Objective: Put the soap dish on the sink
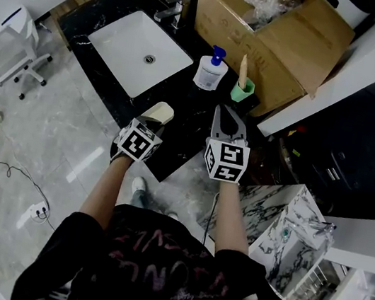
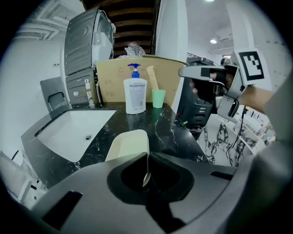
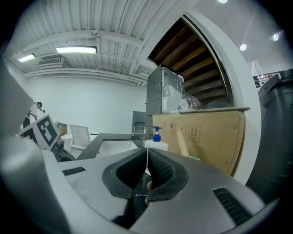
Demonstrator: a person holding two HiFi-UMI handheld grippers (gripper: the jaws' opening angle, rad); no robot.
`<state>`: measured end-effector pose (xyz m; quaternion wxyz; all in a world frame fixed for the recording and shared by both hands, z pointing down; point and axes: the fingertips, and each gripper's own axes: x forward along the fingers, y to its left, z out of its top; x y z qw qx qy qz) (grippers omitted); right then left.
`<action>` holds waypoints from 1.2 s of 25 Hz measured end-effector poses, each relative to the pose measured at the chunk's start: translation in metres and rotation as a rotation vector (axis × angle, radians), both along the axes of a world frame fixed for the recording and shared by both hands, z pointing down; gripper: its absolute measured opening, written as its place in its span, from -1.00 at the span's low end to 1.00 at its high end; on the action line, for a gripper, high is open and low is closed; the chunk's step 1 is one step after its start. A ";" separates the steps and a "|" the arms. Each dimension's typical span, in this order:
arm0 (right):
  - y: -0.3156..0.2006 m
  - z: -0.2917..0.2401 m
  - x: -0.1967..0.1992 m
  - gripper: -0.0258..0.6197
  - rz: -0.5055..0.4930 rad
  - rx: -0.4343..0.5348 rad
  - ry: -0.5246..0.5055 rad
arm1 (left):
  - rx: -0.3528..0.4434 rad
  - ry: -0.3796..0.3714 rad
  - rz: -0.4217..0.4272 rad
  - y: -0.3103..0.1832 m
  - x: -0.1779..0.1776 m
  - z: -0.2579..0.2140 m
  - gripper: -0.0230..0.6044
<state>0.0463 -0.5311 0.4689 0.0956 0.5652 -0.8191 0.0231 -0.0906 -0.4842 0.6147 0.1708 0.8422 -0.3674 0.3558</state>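
Left gripper (image 2: 146, 157) clenched on rim of soap dish (image 2: 127, 145): cream, shallow, rounded oblong, jutting ahead of jaws, glossy black white-veined counter (image 1: 186, 125) beneath. White rectangular sink (image 1: 130, 48) ahead-left of that gripper. Right gripper (image 3: 147, 154): ribbed jaws pressed together, nothing between. Beyond its tips: white pump bottle (image 1: 210, 72), green cup (image 1: 242, 89), cardboard box (image 1: 287, 34)

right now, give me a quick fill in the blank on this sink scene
The left gripper is shut on the cream ____.
The bottle has a ____ pump.
The cup beside the bottle is ____.
The right gripper is shut and holds ____.
Missing: soap dish; blue; green; nothing.
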 end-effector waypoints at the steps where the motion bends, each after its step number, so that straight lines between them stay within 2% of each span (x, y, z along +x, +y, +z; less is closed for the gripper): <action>1: 0.000 0.001 0.000 -0.88 -0.002 0.000 0.002 | 0.005 -0.010 0.006 -0.001 0.001 0.002 -0.83; 9: 0.001 0.007 0.007 -0.88 0.007 -0.011 0.004 | 0.007 -0.036 -0.005 0.000 -0.001 0.006 -0.83; 21: 0.011 0.006 0.006 -0.88 -0.001 -0.009 -0.003 | 0.074 0.008 -0.045 0.002 -0.002 -0.011 -0.83; 30: 0.024 0.000 0.007 -0.88 -0.011 -0.004 -0.010 | 0.157 0.054 -0.104 0.001 -0.009 -0.050 -0.83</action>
